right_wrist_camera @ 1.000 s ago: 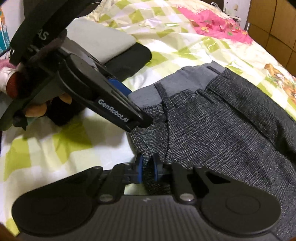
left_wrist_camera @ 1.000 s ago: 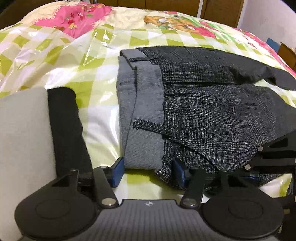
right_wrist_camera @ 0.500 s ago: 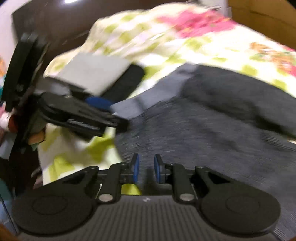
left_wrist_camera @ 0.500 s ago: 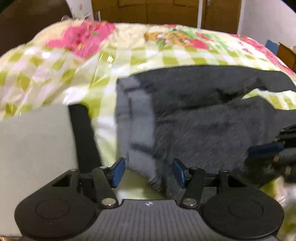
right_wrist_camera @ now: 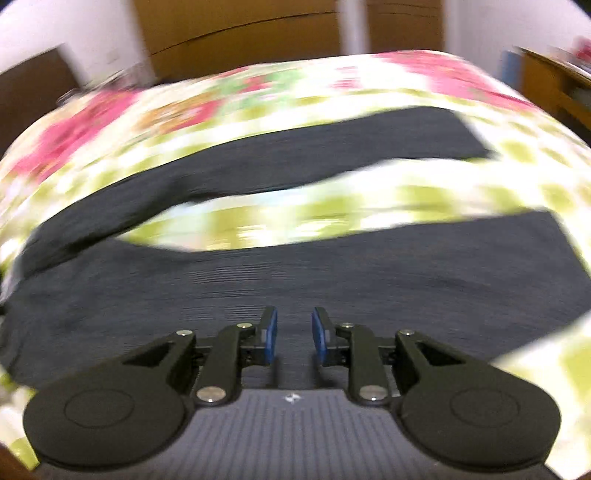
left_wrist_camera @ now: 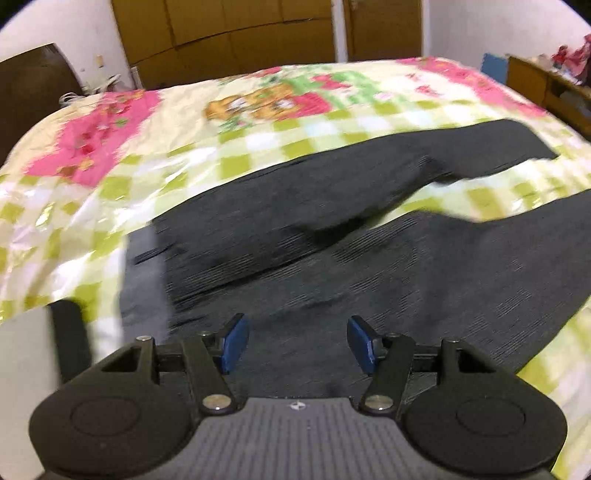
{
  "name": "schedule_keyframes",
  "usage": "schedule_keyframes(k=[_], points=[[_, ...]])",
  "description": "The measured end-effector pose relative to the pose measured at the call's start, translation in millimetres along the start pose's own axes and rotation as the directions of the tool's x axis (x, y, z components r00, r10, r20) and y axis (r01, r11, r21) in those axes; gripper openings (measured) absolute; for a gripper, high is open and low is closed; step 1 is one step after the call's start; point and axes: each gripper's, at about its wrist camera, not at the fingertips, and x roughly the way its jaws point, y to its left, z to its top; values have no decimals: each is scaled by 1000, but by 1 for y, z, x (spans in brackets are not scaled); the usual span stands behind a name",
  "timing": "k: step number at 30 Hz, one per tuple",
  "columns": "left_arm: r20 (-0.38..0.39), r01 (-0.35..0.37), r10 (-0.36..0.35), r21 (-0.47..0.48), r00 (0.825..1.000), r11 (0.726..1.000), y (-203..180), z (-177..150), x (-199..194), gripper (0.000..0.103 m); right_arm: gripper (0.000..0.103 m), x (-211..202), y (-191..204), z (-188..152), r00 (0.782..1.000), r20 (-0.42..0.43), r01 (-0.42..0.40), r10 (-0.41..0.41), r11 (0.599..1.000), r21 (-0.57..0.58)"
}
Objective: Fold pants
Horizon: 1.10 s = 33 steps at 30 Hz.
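- Wooden cupboard doors (left_wrist_camera: 236, 33) lined the far wall, and in front of them a bed (left_wrist_camera: 110, 155) carried a glossy quilt of green checks and pink flowers.
- Dark grey pants (left_wrist_camera: 369, 266) lay spread across the bed, not yet folded, the two legs splayed apart in a V with a strip of quilt showing between them.
- A lighter grey waistband (left_wrist_camera: 142, 266) sat at the left end, near a pale folded piece (left_wrist_camera: 26, 350) and a black one (left_wrist_camera: 70, 332) at the bed's edge.
- Left tool (left_wrist_camera: 296, 345): jaws wide apart, holding nothing, above the seat of the pants.
- Right tool (right_wrist_camera: 294, 338): jaws narrowly parted, nothing between them, over the nearer leg (right_wrist_camera: 332, 273).
- Both views were blurred, so the fabric's creases were hard to read.
- Likely risks from here:
  - With the legs spread, bringing one over the other could leave them misaligned and the fold crooked.
  - A pinch taken on the top layer alone would lift half the leg and bunch the rest.
  - The shiny quilt looked slippery, so the whole garment might slide when dragged.
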Motion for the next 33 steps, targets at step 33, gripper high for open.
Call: schedule_keyframes(k=[33], points=[[-122,527,-514,264,849,808,-324,52,93,72,3,-19,-274,-9,976,156,11,-151,753,658]])
